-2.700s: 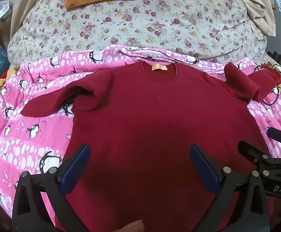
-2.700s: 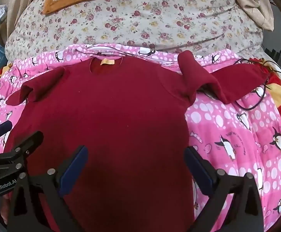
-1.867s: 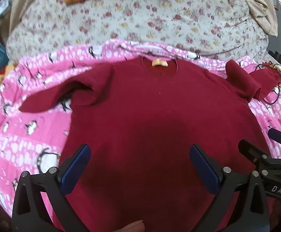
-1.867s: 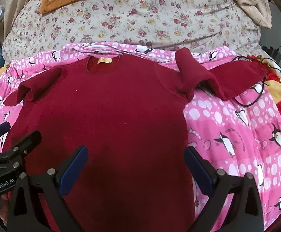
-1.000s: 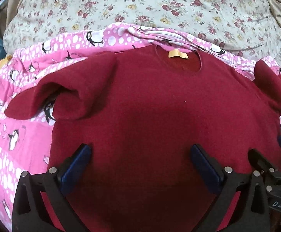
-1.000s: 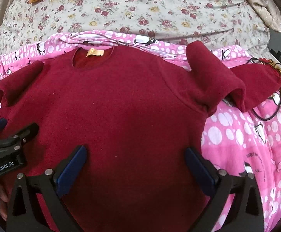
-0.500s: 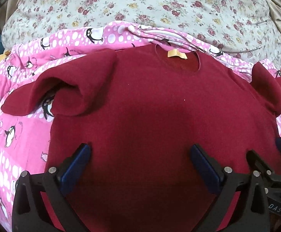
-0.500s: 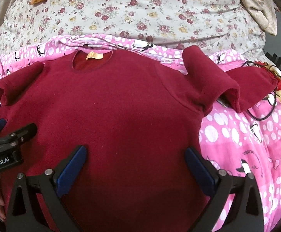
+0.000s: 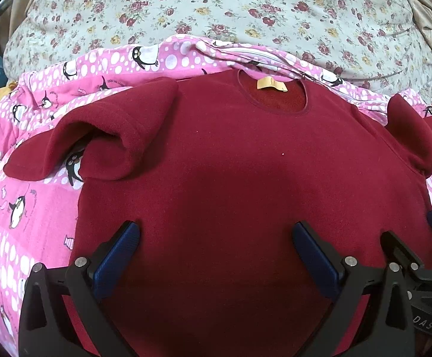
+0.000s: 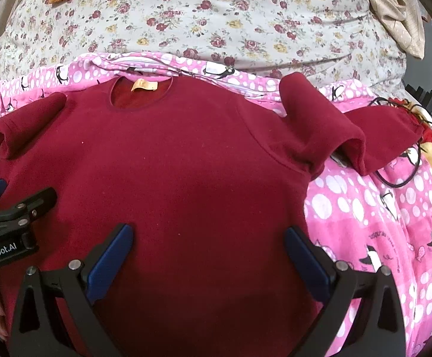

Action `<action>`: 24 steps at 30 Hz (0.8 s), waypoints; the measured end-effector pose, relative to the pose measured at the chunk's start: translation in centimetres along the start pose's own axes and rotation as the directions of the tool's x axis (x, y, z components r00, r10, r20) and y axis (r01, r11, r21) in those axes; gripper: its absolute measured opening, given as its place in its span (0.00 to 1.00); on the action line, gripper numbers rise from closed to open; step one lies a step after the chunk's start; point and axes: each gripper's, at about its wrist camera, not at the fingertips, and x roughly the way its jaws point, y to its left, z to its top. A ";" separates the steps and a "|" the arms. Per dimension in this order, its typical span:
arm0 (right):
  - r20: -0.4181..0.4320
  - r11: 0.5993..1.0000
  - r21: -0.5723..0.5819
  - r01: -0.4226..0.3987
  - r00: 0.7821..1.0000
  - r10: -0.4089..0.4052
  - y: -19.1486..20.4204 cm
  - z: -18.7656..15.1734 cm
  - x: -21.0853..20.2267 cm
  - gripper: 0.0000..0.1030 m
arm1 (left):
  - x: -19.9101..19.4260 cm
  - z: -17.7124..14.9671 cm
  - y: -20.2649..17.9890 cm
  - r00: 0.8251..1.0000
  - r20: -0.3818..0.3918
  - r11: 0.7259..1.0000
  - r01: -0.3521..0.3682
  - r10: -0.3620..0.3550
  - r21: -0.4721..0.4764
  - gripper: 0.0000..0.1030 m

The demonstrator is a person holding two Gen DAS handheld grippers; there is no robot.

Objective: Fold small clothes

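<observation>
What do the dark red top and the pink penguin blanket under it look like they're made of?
The dark red top looks like fleece: a matte, slightly fuzzy nap with soft, thick sleeve folds. The pink penguin blanket looks like printed quilted cotton, smooth and puffy, though that is less certain.

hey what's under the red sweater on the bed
A pink penguin blanket lies under the red sweater, showing on both sides and through the bunched left sleeve. A black cable runs under the right sleeve. Beneath the body is hidden.

Sweater (image 9: pixel 245 163) lies on blanket (image 9: pixel 37 208), seemingly before quilt (image 9: pixel 216 9).
</observation>
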 end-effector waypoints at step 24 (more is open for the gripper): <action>-0.001 1.000 0.005 -0.006 1.000 0.006 -0.1 0.0 0.1 1.00 | -4.3 4.7 5.9 0.990 0.068 0.991 0.126 -0.123 -0.045 0.80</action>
